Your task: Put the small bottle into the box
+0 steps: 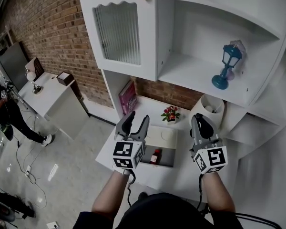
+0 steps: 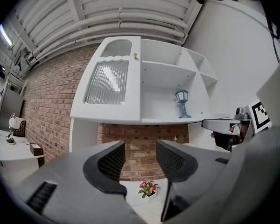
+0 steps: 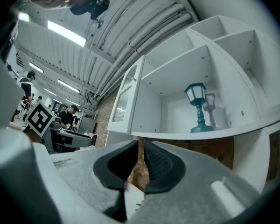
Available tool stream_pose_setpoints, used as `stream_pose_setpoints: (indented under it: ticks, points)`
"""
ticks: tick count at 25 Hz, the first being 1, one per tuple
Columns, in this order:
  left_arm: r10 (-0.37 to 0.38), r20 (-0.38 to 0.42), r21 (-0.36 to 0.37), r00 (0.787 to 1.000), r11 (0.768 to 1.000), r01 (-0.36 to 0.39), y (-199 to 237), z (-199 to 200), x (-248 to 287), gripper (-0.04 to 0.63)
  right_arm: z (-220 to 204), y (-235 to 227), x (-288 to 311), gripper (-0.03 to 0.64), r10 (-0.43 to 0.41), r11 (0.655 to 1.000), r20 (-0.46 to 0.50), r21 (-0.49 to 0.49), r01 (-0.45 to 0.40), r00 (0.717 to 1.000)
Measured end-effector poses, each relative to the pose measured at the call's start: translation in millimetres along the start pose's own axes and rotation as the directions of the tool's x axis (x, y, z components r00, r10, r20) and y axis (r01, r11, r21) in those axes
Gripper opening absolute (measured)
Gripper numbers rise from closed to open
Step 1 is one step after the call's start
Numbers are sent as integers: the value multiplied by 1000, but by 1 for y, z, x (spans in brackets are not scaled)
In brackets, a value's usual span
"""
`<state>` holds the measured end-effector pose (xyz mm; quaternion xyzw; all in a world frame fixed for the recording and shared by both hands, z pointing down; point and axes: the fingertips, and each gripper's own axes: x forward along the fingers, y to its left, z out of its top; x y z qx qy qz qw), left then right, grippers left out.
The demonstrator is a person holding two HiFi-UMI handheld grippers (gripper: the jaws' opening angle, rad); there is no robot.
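Observation:
In the head view a small red bottle (image 1: 156, 156) with a dark cap sits in the grey inside of an open white box (image 1: 168, 162) on the white table (image 1: 109, 154). The box's lid (image 1: 164, 134) is folded back behind it. My left gripper (image 1: 137, 119) hovers over the box's left edge, jaws open and empty. My right gripper (image 1: 200, 119) is held to the right of the box with its jaws shut on nothing. The left gripper view shows the open left gripper (image 2: 140, 160). The right gripper view shows the right gripper (image 3: 141, 164) with pads nearly touching.
A small flower pot (image 1: 170, 114) and a pink book (image 1: 127, 97) stand behind the box, a white round container (image 1: 210, 108) to the right. A teal lantern (image 1: 227, 66) stands on the shelf above. The cabinet's glass door (image 1: 117, 32) is at upper left. A person (image 1: 5, 109) stands far left.

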<state>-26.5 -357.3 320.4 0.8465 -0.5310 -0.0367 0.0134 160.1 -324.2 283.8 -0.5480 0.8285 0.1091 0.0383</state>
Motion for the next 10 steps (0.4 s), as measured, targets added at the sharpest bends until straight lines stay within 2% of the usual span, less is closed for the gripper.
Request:
stream_pose_setpoints:
  ticks: [10]
  points:
    - [2,-21,-6,1000,1000,-2,3,-7,5,206,-6,-1,6,29,4,1000,-2,9,-4,1000]
